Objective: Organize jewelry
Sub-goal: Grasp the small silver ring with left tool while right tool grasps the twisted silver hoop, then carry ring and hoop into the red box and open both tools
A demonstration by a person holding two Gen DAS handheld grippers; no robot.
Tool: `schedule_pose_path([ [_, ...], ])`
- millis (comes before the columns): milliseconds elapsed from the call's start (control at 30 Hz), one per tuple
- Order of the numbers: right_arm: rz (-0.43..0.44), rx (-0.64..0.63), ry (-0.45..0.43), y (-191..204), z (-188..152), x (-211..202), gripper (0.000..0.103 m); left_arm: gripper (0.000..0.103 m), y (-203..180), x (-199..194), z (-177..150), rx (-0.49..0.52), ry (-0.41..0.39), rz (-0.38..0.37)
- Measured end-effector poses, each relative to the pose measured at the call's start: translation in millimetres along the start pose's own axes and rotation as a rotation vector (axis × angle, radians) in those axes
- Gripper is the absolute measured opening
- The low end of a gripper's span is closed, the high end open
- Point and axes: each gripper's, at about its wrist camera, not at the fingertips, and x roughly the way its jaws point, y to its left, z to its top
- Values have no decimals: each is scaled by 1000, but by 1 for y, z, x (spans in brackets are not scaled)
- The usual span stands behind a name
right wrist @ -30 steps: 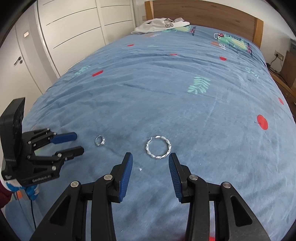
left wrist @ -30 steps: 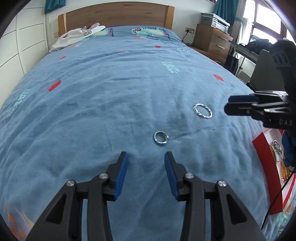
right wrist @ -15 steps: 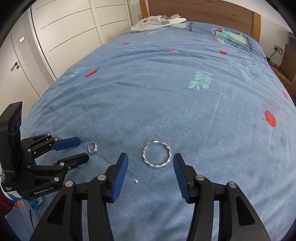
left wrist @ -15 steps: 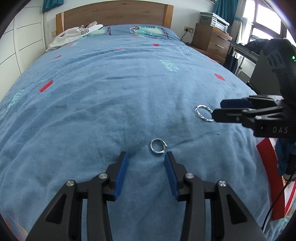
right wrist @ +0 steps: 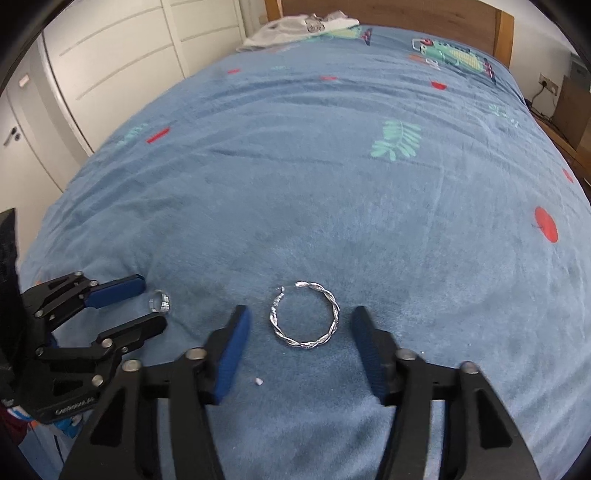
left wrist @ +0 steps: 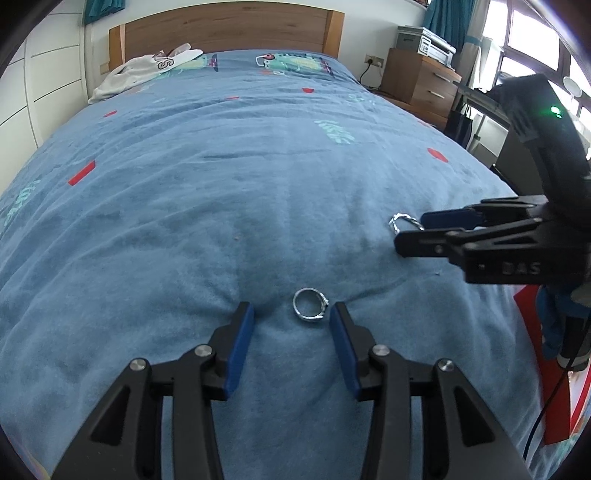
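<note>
1. At the far left of my right wrist view, my left gripper [right wrist: 149, 302] sits low on the bed [right wrist: 332, 166], its jaws apart, with the small silver ring [right wrist: 160, 301] just off its fingertips.
2. In my left wrist view that ring [left wrist: 310, 304] lies flat on the blanket in the lower centre, between the blue pads [left wrist: 242, 347] of my left gripper [left wrist: 291, 314] and nearer the right one; neither pad touches it.
3. In the lower centre of my right wrist view, my right gripper [right wrist: 301, 325] is spread wide around the twisted silver hoop [right wrist: 304, 315], which lies flat between the pads with its clasp undone, clear of both.
4. At the right of my left wrist view, my right gripper [left wrist: 413, 230] partly hides the hoop [left wrist: 402, 221].
5. A white garment [left wrist: 147, 70] lies by the headboard [left wrist: 225, 26], upper left in that view.
</note>
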Motion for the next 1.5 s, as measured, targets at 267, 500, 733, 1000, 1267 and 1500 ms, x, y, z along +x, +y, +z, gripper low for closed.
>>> schedule_pose_path([
  [267, -20, 12, 9, 3, 2, 8, 39, 32, -6, 4, 1, 20, -1, 6],
  [500, -36, 42, 1, 5, 2, 10, 39, 18, -8, 6, 5, 21, 6, 14],
  [733, 3, 73, -25, 13, -6, -4, 38, 18, -13, -8, 3, 28, 3, 12],
  [1000, 32, 83, -77, 27, -30, -64, 38, 18, -40, -57, 4, 57, -20, 1],
  [1267, -29, 99, -125, -10, -86, -154, 38, 18, -121, -107, 2, 126, -46, -85],
  [1500, -119, 142, -70, -84, -154, -191, 38, 18, -213, -101, -4, 186, -23, -185],
])
